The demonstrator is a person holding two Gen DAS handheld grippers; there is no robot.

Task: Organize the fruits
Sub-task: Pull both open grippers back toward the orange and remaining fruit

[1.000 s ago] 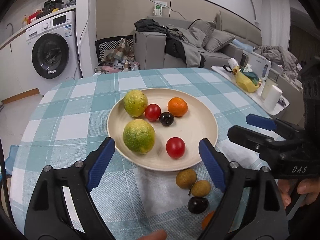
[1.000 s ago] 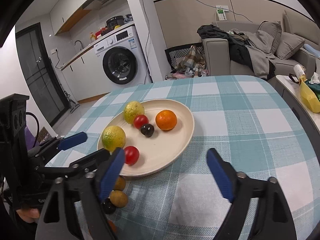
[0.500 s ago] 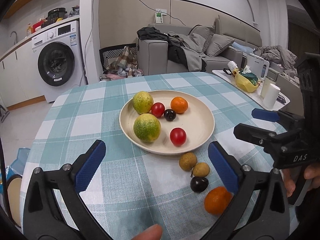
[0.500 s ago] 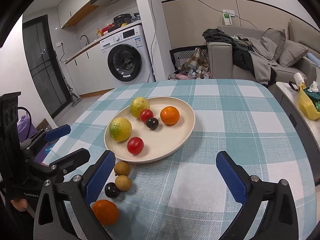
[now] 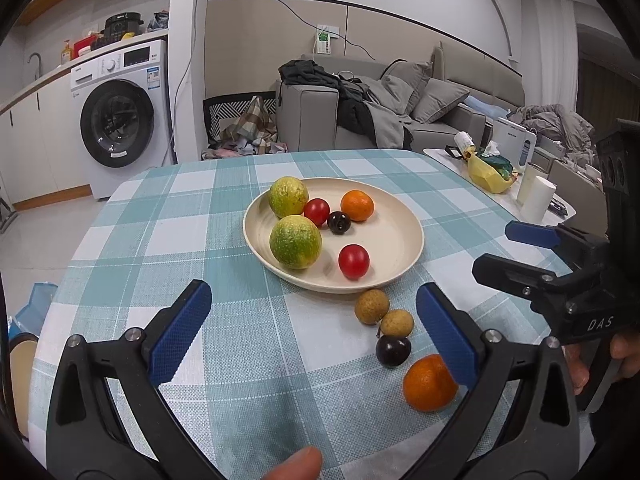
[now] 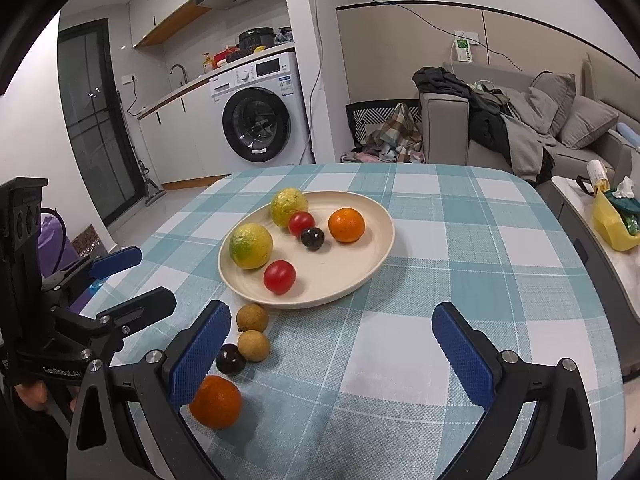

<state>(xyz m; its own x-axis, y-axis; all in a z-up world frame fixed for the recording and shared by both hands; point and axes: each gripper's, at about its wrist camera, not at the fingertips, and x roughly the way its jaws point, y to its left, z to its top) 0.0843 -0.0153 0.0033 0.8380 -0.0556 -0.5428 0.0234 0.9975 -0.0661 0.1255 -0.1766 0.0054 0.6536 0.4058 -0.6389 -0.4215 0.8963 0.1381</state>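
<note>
A cream plate on the checked tablecloth holds two yellow-green citrus fruits, two red tomatoes, a dark plum and an orange. On the cloth in front of the plate lie two brown longans, a dark plum and a second orange. My left gripper stands open and empty, with the loose fruits by its right finger. Beside it, my right gripper is open and empty, the loose fruits at its left finger.
The round table's edge curves close on the left. A side table with a yellow bag and white cups stands to the right. A washing machine and a sofa are beyond the table. Hands grip both gripper handles.
Both grippers have drawn back from the plate and their jaws have spread wider. The loose fruits on the cloth, including the second orange, have come fully into view.
</note>
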